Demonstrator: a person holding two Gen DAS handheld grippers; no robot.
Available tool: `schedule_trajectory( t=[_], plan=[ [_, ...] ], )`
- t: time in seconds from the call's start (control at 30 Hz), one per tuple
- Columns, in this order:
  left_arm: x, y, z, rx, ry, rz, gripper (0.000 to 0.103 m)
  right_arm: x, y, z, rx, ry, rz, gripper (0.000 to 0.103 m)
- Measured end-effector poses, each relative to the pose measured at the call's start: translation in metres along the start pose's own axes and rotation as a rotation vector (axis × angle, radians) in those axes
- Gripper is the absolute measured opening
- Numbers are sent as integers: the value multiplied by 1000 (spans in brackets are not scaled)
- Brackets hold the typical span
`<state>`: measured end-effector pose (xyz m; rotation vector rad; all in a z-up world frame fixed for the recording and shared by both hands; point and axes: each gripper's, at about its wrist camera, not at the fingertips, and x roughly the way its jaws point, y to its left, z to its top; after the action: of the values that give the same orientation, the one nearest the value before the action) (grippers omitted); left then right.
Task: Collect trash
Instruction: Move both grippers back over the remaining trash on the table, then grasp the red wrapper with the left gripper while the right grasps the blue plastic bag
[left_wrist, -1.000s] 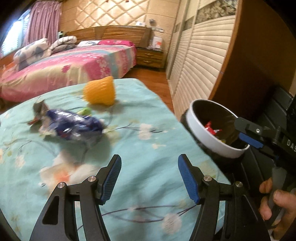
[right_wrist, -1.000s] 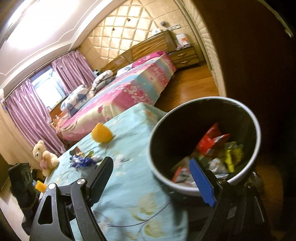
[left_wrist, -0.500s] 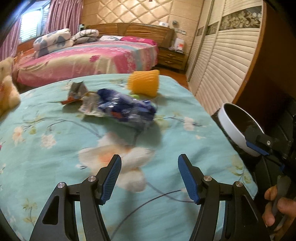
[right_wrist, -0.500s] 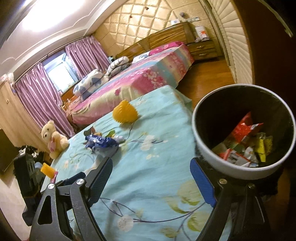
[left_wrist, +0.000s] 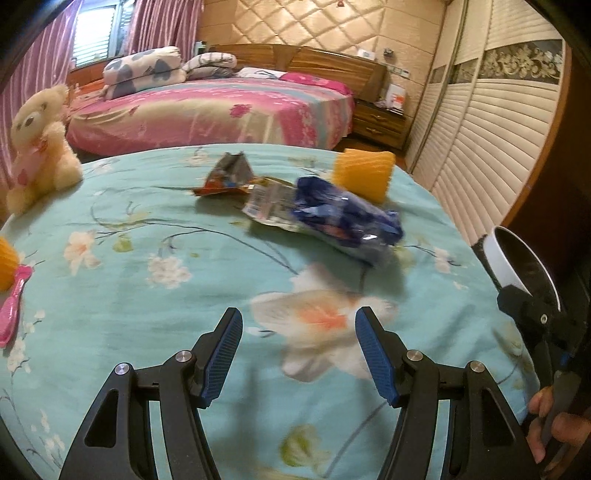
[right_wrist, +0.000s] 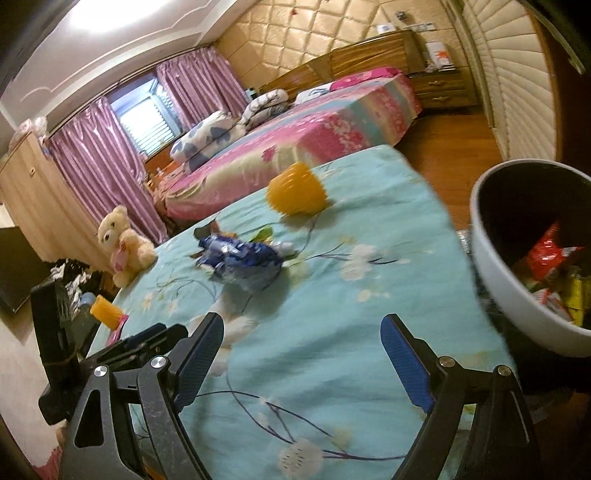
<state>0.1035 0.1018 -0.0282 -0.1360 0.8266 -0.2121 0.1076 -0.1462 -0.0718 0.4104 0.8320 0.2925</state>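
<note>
A crumpled blue plastic wrapper (left_wrist: 343, 218) lies on the teal flowered tablecloth (left_wrist: 147, 295), with an orange-and-silver wrapper (left_wrist: 229, 177) just behind it. The blue wrapper also shows in the right wrist view (right_wrist: 243, 262). My left gripper (left_wrist: 298, 358) is open and empty, low over the cloth, short of the wrappers. My right gripper (right_wrist: 301, 362) is open and empty, nearer the table's right edge. A white-rimmed trash bin (right_wrist: 495, 273) holding several wrappers stands off the table's right side; its rim shows in the left wrist view (left_wrist: 506, 258).
An orange ribbed cup (left_wrist: 364, 173) lies on its side behind the wrappers. A teddy bear (left_wrist: 37, 147) sits at the table's left edge, with a pink brush (left_wrist: 13, 306) and another orange cup (right_wrist: 105, 312) nearby. A pink bed (left_wrist: 207, 110) stands behind.
Both grippers have swung left, away from the bin and toward the wrappers. The bin has slid to the right edge of both views. Both stay open.
</note>
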Motion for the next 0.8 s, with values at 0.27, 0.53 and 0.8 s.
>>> schedule_trajectory(
  t=[0.27, 0.53, 0.8],
  plan=[
    [8, 25, 9, -25, 4, 33, 63, 20, 18, 2, -56, 33, 44, 89],
    [21, 48, 23, -46, 10, 47, 63, 38, 29, 8, -89, 57, 60, 89],
    [41, 60, 49, -42, 14, 45, 63, 57, 39, 18, -155, 78, 64, 89]
  ],
)
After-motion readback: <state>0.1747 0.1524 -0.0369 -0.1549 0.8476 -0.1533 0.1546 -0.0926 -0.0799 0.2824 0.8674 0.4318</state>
